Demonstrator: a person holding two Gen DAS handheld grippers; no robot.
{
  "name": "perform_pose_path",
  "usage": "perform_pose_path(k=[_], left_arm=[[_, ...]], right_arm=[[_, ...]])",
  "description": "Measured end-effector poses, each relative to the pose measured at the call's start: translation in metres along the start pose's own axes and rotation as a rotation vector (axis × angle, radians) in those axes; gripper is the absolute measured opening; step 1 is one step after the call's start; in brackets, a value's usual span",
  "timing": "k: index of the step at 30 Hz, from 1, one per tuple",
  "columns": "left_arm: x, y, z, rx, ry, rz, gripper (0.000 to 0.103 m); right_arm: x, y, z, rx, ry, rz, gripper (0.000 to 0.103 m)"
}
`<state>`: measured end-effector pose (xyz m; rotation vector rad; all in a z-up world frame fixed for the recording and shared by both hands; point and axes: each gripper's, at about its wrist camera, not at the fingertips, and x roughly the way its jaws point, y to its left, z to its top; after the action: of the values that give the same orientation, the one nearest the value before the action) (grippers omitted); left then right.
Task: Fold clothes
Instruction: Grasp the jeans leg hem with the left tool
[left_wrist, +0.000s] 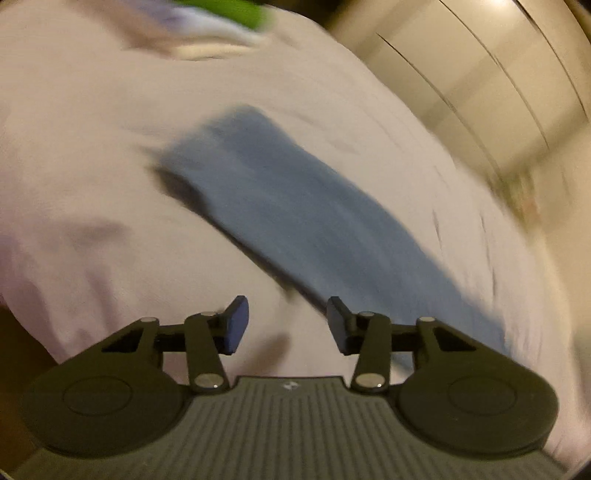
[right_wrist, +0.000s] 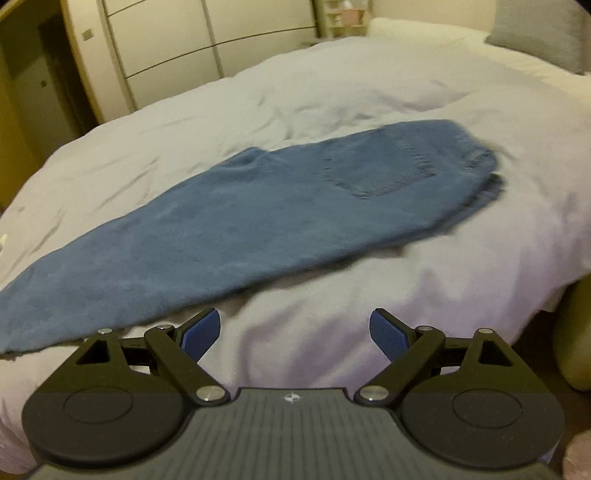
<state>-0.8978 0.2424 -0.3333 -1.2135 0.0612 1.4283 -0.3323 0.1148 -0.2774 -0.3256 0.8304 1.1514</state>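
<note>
A pair of blue jeans (right_wrist: 258, 221) lies flat on the white bed cover (right_wrist: 332, 92), folded lengthwise, back pocket up, waist at the right and leg ends at the lower left. My right gripper (right_wrist: 294, 334) is open above the cover, just in front of the jeans' near edge, holding nothing. In the blurred left wrist view the jeans (left_wrist: 295, 214) run diagonally from upper left to lower right. My left gripper (left_wrist: 287, 323) hangs open beside their edge, its right finger (left_wrist: 338, 325) over the denim, nothing gripped.
White wardrobe doors (right_wrist: 166, 48) stand behind the bed (left_wrist: 74, 147). A grey pillow (right_wrist: 539, 33) lies at the far right. A pile of green and white clothes (left_wrist: 221, 18) sits at the far end in the left wrist view. The bed's edge drops off at right (right_wrist: 546, 295).
</note>
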Motion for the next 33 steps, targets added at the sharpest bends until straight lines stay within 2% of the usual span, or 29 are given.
perform_pose_path(k=[2,4,7,9,12,16,20,24,28,29,30,31,33], left_arm=[[0.009,0.029,0.015,-0.148,-0.039,-0.043,0.036],[0.016,0.046,0.023,-0.256,-0.076,-0.085,0.035],[0.026,0.064,0.029,-0.366,-0.120,-0.134,0.035],[0.035,0.073,0.033,-0.402,-0.121,-0.129,0.029],[0.040,0.077,0.033,-0.395,-0.129,-0.138,0.029],[0.043,0.080,0.033,-0.384,-0.143,-0.156,0.030],[0.044,0.072,0.027,-0.343,-0.150,-0.149,0.030],[0.047,0.066,0.025,-0.325,-0.165,-0.155,0.036],[0.047,0.059,0.025,-0.292,-0.175,-0.130,0.032],[0.048,0.056,0.026,-0.272,-0.175,-0.121,0.028],[0.047,0.055,0.026,-0.256,-0.176,-0.114,0.020],[0.047,0.054,0.026,-0.244,-0.175,-0.102,0.017],[0.047,0.057,0.025,-0.248,-0.172,-0.105,0.017]], right_arm=[[0.011,0.001,0.006,0.010,0.002,0.014,0.090],[0.021,0.001,0.012,0.019,0.005,0.028,0.090],[0.037,0.002,0.021,0.034,0.009,0.049,0.090],[0.047,0.003,0.027,0.043,0.011,0.064,0.090],[0.060,0.000,0.036,0.083,0.010,0.096,0.090],[0.072,-0.019,0.040,0.274,-0.003,0.214,0.090],[0.087,-0.027,0.041,0.374,-0.005,0.243,0.087],[0.093,-0.025,0.047,0.357,-0.008,0.235,0.086],[0.098,-0.024,0.051,0.336,-0.013,0.231,0.084],[0.099,-0.024,0.051,0.327,-0.008,0.230,0.081],[0.101,-0.025,0.052,0.316,-0.003,0.230,0.077],[0.104,-0.024,0.052,0.299,0.006,0.229,0.068],[0.107,-0.023,0.052,0.250,0.018,0.216,0.060]])
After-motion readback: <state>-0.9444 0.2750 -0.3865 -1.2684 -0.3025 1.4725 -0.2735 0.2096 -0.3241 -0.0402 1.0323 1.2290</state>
